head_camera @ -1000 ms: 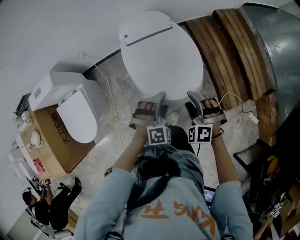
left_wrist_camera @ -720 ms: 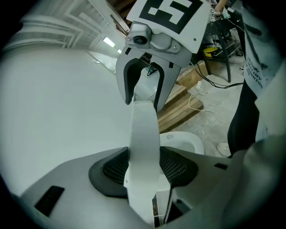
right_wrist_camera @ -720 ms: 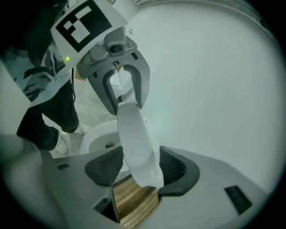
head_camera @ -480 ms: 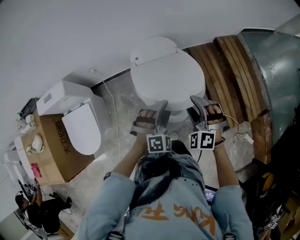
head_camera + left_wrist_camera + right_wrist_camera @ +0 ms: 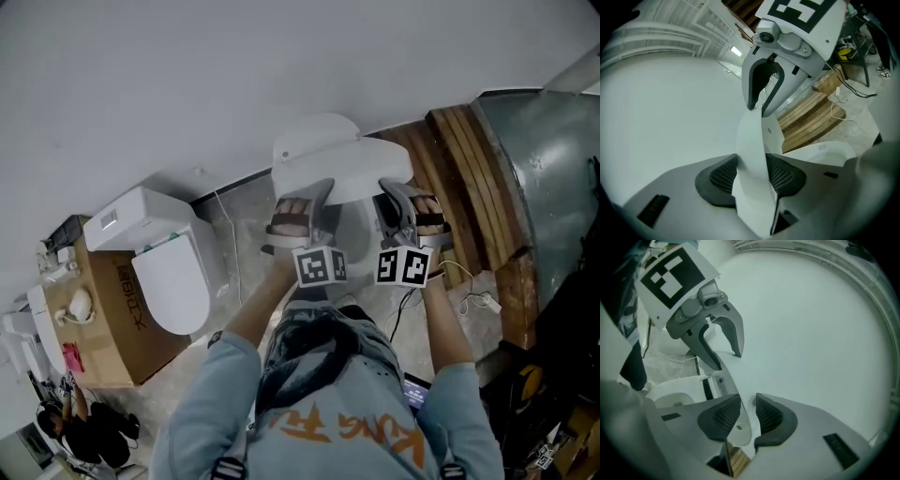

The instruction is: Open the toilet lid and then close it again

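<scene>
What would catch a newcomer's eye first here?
The white toilet lid, half raised in the middle, stands out, with the left gripper and right gripper clamped on its front edge, their jaws having just closed. At left, a second toilet stands beside a cardboard box.

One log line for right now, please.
step: open lid | left gripper: jaws just closed further, clamped on lid edge | right gripper: same | lid: partly raised

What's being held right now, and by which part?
The toilet lid, by its front rim: left gripper and right gripper, jaws having just closed further, each clamp it.
</scene>
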Available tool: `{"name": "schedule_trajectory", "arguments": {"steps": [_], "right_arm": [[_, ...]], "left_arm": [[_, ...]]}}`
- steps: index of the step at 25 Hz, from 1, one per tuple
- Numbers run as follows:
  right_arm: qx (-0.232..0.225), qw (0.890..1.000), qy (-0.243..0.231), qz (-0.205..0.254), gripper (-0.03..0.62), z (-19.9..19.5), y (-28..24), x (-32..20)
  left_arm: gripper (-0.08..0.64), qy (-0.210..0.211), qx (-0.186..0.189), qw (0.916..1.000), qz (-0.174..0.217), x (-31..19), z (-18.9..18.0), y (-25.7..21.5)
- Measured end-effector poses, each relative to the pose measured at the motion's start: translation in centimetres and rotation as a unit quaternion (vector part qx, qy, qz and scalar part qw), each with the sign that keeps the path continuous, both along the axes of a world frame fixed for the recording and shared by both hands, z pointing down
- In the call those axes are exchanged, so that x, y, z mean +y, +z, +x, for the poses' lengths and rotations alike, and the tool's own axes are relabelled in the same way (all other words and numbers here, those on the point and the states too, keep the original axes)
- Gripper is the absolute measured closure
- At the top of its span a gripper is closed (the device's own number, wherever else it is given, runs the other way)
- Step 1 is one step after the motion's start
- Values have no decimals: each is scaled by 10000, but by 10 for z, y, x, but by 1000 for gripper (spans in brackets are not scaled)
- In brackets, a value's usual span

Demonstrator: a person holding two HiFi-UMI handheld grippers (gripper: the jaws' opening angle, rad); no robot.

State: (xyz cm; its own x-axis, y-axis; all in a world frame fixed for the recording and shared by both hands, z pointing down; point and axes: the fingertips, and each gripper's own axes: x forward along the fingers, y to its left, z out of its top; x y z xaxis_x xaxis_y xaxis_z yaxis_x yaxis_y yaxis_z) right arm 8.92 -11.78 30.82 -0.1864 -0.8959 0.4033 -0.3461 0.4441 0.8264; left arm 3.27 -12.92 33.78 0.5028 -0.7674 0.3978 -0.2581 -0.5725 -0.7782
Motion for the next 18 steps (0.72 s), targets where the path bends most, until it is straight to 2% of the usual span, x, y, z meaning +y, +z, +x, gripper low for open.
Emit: {"name": "schedule_trajectory", "arguments": {"steps": [5, 9, 13, 18], "right_arm": [[-209, 9985, 320, 391, 474, -9, -27, -58], [-729, 9955, 458, 400, 474, -17, -46, -106], [-736, 9962, 428, 207, 479, -25, -56, -144], [-670, 9962, 510, 227, 505, -32, -65, -198]], "left_arm": [[353, -51, 60, 9999, 102, -52, -8, -23], [377, -271, 308, 9986, 345, -102, -18, -38], [400, -479, 567, 9965, 377, -141, -26, -47], [431, -734, 788, 9928, 523, -196, -32, -55]]}}
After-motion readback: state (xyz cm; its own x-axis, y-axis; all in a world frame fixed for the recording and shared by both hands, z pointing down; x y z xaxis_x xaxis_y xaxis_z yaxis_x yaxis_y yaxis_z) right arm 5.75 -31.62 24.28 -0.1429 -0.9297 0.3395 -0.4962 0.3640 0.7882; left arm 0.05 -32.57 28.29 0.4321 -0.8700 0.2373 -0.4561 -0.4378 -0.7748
